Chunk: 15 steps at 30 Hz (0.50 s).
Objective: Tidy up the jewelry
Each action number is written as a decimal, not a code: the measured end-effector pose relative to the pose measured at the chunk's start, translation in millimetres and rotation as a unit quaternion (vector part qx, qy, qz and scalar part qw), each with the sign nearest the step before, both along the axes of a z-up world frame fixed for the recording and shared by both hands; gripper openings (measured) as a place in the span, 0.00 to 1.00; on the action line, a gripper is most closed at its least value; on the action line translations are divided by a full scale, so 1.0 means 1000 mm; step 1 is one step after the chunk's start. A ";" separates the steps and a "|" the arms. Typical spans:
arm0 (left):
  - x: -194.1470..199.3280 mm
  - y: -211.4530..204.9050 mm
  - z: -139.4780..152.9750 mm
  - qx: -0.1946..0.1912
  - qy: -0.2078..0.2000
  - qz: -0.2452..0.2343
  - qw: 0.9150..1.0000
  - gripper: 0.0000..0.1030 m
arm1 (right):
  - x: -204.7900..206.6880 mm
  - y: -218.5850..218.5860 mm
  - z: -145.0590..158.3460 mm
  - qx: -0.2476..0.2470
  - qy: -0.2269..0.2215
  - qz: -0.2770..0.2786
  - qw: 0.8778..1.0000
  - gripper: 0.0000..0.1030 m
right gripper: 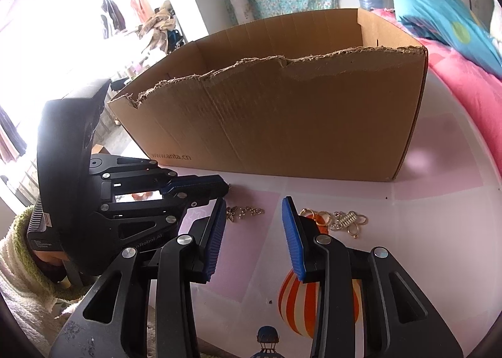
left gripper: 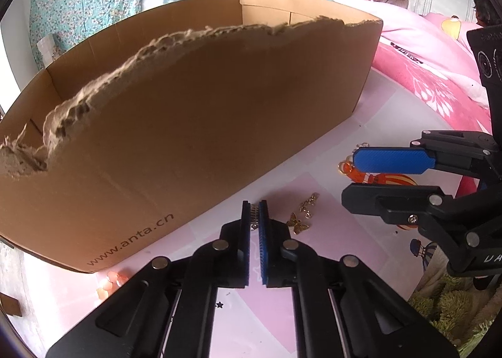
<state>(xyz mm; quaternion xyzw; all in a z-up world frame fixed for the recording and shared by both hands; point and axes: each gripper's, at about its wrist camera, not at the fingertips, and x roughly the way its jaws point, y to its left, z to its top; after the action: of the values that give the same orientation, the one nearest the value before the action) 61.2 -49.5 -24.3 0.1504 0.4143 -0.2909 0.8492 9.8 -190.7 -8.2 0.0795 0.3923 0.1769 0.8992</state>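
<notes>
Box: a big brown cardboard box [left gripper: 194, 113] with a torn top edge is stood at the back of the tabletop [right gripper: 439, 176], which is covered in pale pink and white paper.

Left gripper: the black left gripper [left gripper: 254, 215] with blue fingers [left gripper: 263, 232] is pointed down at the tabletop, just in front of the box. Its fingers are closed almost all the way, with only a thin gap left. A small gold comb-shaped charm [left gripper: 253, 213] is seen in that gap, and it looks pinched between the pads.

Gold pieces: a little gold butterfly charm [left gripper: 297, 223] and some tiny gold rings [left gripper: 309, 201] are laid loose on the tabletop, just to the right of the left fingers.

Right gripper: the black right gripper [right gripper: 254, 232] with blue fingers [right gripper: 293, 239] is held above the tabletop with its fingers partly spread. Nothing is gripped between them.

Key ring: an orange and gold key ring [right gripper: 320, 217] is laid right by the right finger, partly hidden behind it.

Gold frame charm: a gold charm with loops and a tiny bead frame [right gripper: 348, 220] is laid furthest right, touching the key ring.

Balloon picture: an orange and white striped balloon picture [right gripper: 301, 304] is printed on the tabletop below the right fingers.
</notes>
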 end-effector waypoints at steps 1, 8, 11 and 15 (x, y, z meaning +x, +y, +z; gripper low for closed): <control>0.000 0.001 0.000 -0.004 0.001 0.001 1.000 0.04 | 0.000 0.001 0.001 -0.001 -0.001 0.000 1.000 0.34; -0.001 0.017 -0.001 -0.018 0.008 0.020 1.000 0.04 | 0.001 0.007 0.002 -0.014 -0.004 0.010 1.000 0.34; -0.002 0.025 -0.001 -0.020 0.010 0.030 0.999 0.04 | 0.004 0.014 0.001 -0.036 -0.004 0.015 0.999 0.30; -0.003 0.032 -0.001 -0.022 0.011 0.036 0.999 0.04 | 0.011 0.023 -0.005 -0.063 0.001 0.023 0.998 0.22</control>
<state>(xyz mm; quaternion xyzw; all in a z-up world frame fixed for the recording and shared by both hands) 58.4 -17.2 -25.2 0.1132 0.4223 -0.2710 0.8575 20.5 -167.7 -12.8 0.0138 0.4056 0.1720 0.8976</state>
